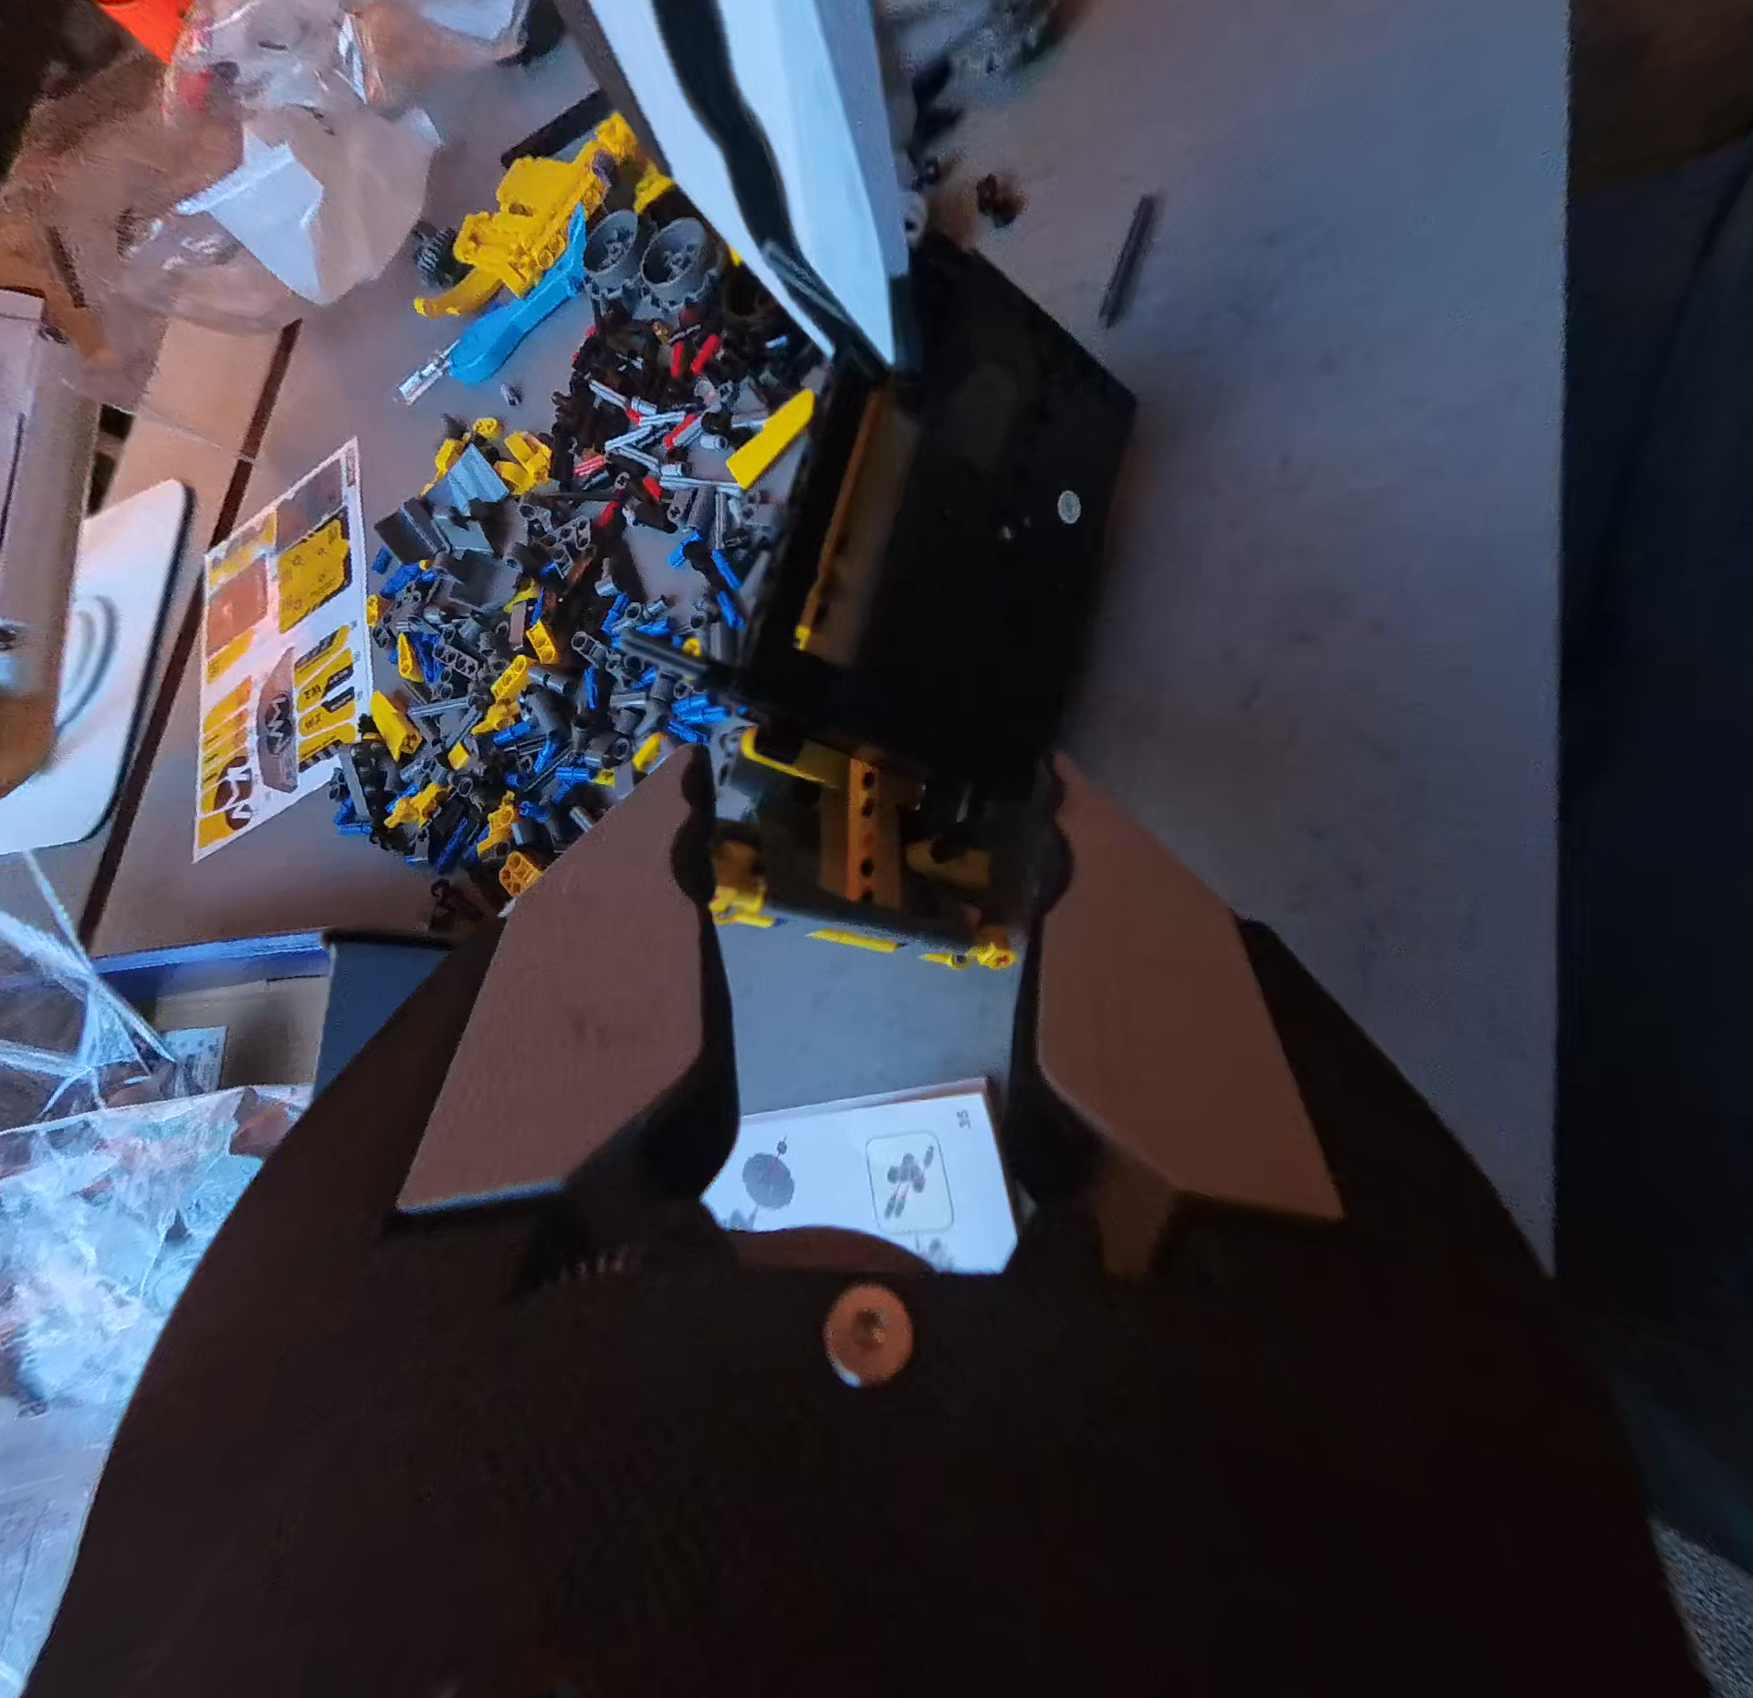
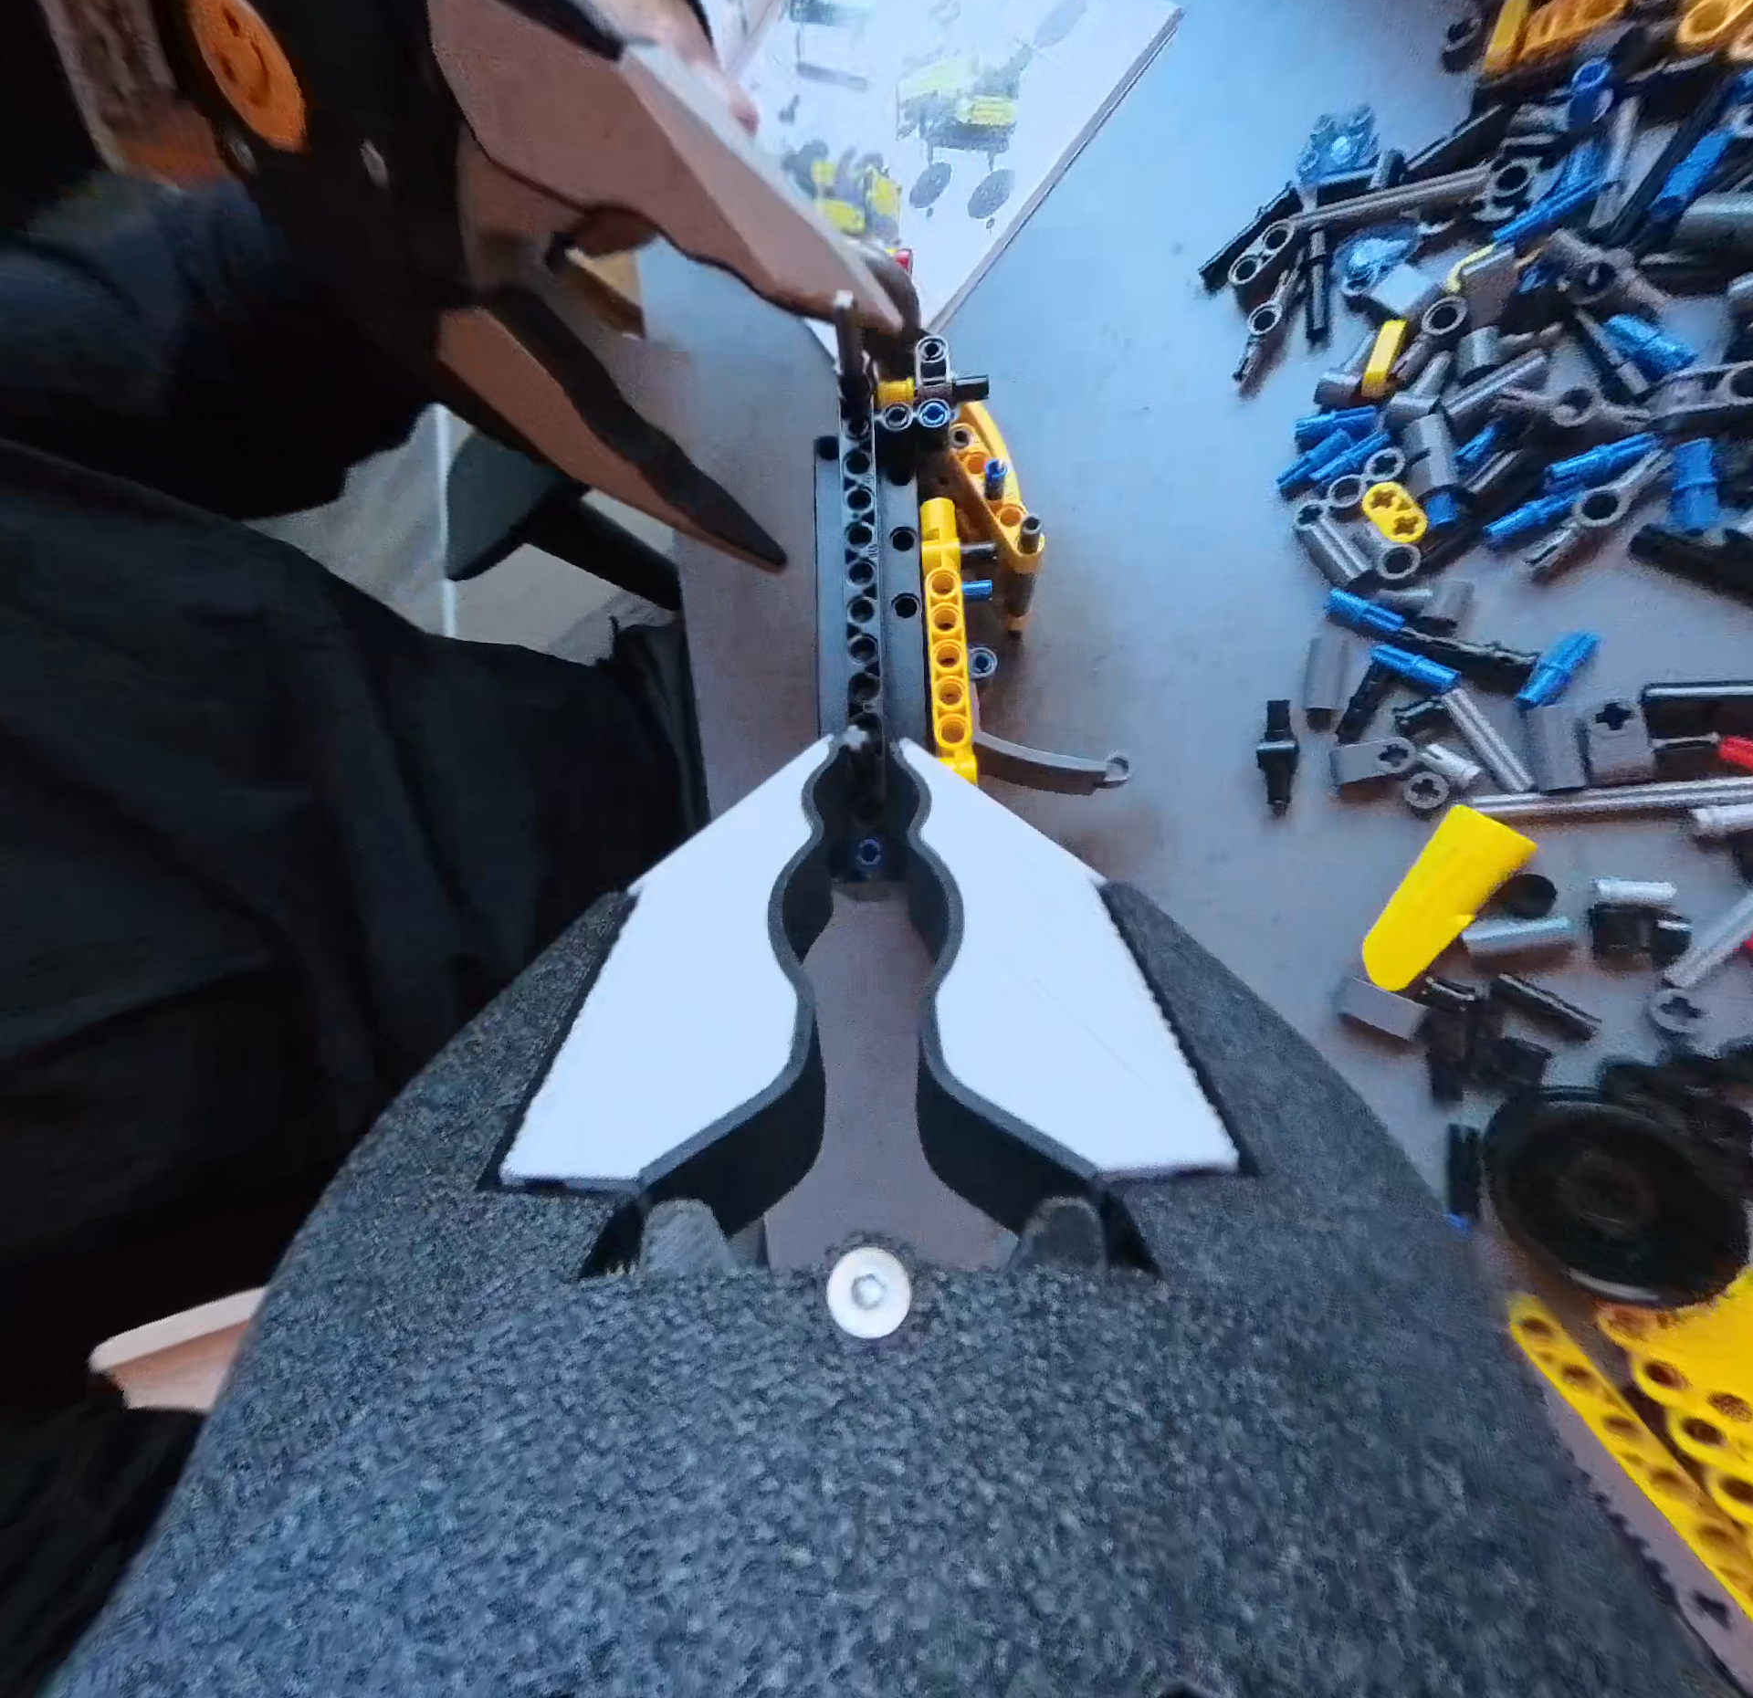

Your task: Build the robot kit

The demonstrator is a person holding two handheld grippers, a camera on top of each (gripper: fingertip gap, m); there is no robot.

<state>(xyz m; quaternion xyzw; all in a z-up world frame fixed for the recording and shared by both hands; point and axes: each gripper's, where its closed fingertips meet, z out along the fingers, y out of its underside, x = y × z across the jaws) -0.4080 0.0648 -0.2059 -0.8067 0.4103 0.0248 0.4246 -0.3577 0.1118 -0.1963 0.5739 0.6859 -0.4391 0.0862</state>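
A black and yellow brick assembly (image 1: 949, 562) lies on the grey table. In the right wrist view it is a long black beam frame with yellow beams (image 2: 858, 562). My right gripper (image 2: 865, 761), with white fingers, is shut on the near end of that frame. It shows at the top of the left wrist view (image 1: 858, 344) on the assembly's far end. My left gripper (image 1: 875, 799), with brown fingers, is spread wide on either side of the assembly's other end. In the right wrist view (image 2: 835, 434) its upper fingertip (image 2: 882, 310) touches that end.
A big pile of loose blue, grey, black and yellow pieces (image 1: 569, 609) (image 2: 1518, 419) lies beside the assembly. An instruction booklet (image 1: 882, 1169) (image 2: 949, 87), a sticker sheet (image 1: 285, 647), plastic bags (image 1: 285, 87), a black wheel (image 2: 1613, 1197) and a yellow sub-build (image 1: 531, 220) lie around. The table edge (image 1: 1560, 609) runs down the right.
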